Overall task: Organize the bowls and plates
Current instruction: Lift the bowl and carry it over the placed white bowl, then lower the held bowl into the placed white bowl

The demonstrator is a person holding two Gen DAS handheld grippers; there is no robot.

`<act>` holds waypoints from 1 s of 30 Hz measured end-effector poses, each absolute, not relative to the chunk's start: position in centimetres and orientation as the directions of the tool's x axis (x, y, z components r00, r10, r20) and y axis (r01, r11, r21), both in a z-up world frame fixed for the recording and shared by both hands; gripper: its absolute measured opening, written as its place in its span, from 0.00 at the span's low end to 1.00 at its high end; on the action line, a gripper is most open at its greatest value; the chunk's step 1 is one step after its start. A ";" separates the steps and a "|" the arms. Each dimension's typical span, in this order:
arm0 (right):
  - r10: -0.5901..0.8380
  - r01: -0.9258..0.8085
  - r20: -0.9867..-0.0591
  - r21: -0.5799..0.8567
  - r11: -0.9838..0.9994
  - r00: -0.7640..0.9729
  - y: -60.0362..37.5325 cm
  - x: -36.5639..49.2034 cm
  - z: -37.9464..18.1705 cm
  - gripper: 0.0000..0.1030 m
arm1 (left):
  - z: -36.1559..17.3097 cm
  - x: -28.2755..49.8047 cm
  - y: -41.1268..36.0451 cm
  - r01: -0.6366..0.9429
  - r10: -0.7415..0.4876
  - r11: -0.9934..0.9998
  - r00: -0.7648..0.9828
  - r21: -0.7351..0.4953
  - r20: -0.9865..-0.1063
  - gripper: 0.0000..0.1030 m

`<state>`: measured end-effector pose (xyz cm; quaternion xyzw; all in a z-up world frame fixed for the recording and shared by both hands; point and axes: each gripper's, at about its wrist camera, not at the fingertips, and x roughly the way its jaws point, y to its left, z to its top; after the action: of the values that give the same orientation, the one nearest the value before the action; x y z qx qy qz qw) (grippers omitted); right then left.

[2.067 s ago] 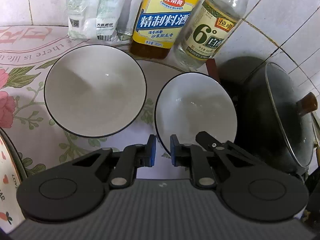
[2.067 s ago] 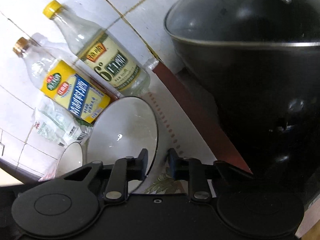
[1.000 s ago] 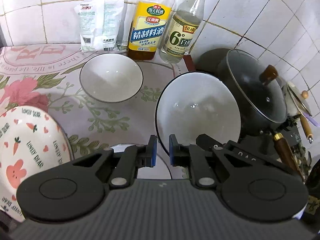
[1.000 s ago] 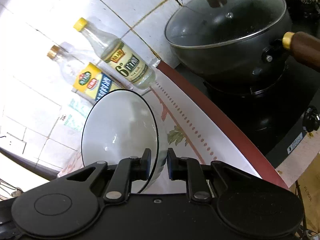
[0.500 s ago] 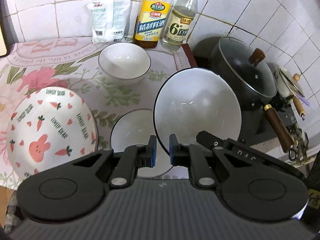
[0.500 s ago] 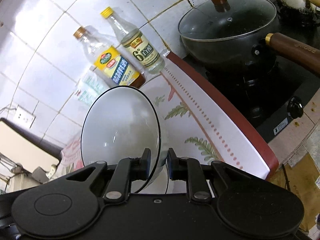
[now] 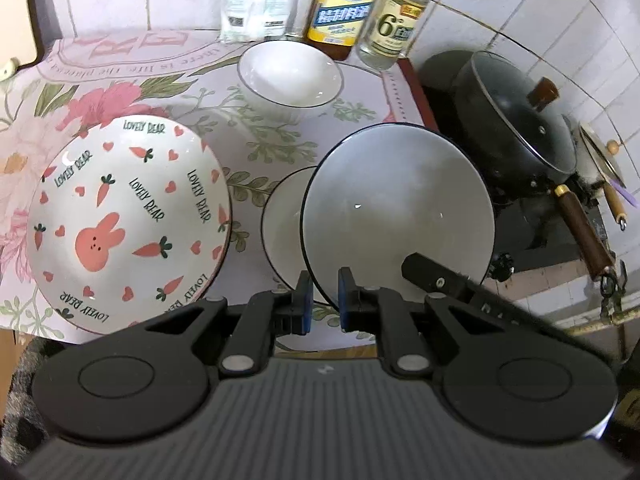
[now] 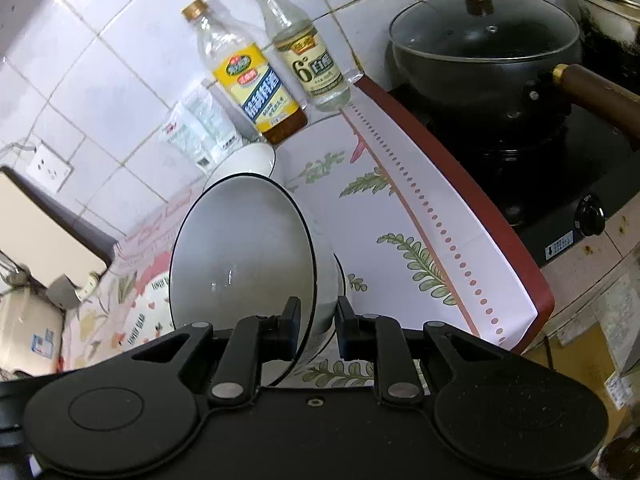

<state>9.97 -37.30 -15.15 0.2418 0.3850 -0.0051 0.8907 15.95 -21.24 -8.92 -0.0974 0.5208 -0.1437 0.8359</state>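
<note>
Pinching the near rim of a white black-rimmed bowl (image 7: 396, 208) between the blue pads of the left gripper (image 7: 323, 294), jaws closed tight on the thin ceramic edge. Clamping the same bowl (image 8: 240, 256) from its other side with the right gripper (image 8: 318, 316), one black finger inside the rim and one outside against the wall. Tilting steeply, glossy hollow empty, facing the left wrist camera. Hanging directly over a second empty white bowl (image 7: 286, 224) of the same round shape, which is sitting on the floral tablecloth (image 7: 256, 136) just beneath it. Lying left of the held bowl: a wide, shallow bowl (image 7: 128, 220) printed with carrots, hearts and a pink rabbit, also empty. Standing beyond the held bowl: a third empty white bowl (image 7: 290, 74), then a yellow-labelled bottle (image 7: 344, 4) holding amber liquid and a clear vinegar bottle (image 7: 394, 20) against the white wall tiles. Resting right of the held bowl, on the stove: a dark pot (image 7: 516, 120) under a glass lid with a wooden knob.
</note>
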 end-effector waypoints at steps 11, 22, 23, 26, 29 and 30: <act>0.140 0.138 -0.675 0.340 0.930 0.724 -35.9 10.7 -16.1 0.22 | -11.1 17.0 -20.2 0.114 -0.378 0.925 0.390 -0.363 -0.840 0.10; 0.101 0.054 -0.699 0.196 0.979 0.708 -33.7 12.5 -17.1 0.26 | -11.7 19.0 -20.4 0.173 -0.326 0.944 0.338 -0.282 -0.883 0.11; 0.102 0.051 -0.700 0.193 0.980 0.707 -33.7 12.6 -17.2 0.26 | -11.8 19.1 -20.4 0.169 -0.326 0.944 0.330 -0.284 -0.886 0.11; 0.095 0.048 -0.699 0.182 0.982 0.709 -33.7 12.6 -17.3 0.26 | -12.1 19.3 -20.4 0.160 -0.333 0.942 0.312 -0.296 -0.890 0.11; 0.085 0.042 -0.697 0.163 0.986 0.712 -33.5 12.4 -17.4 0.26 | -12.5 19.5 -20.1 0.141 -0.344 0.938 0.297 -0.316 -0.890 0.11; 0.083 0.038 -0.696 0.158 0.987 0.713 -33.4 12.5 -17.4 0.26 | -12.7 19.5 -20.0 0.133 -0.348 0.937 0.293 -0.322 -0.891 0.11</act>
<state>12.47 -33.43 -17.41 0.0804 0.3786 0.0122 0.9220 19.55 -20.01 -12.66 -0.0932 0.5754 -0.1506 0.7985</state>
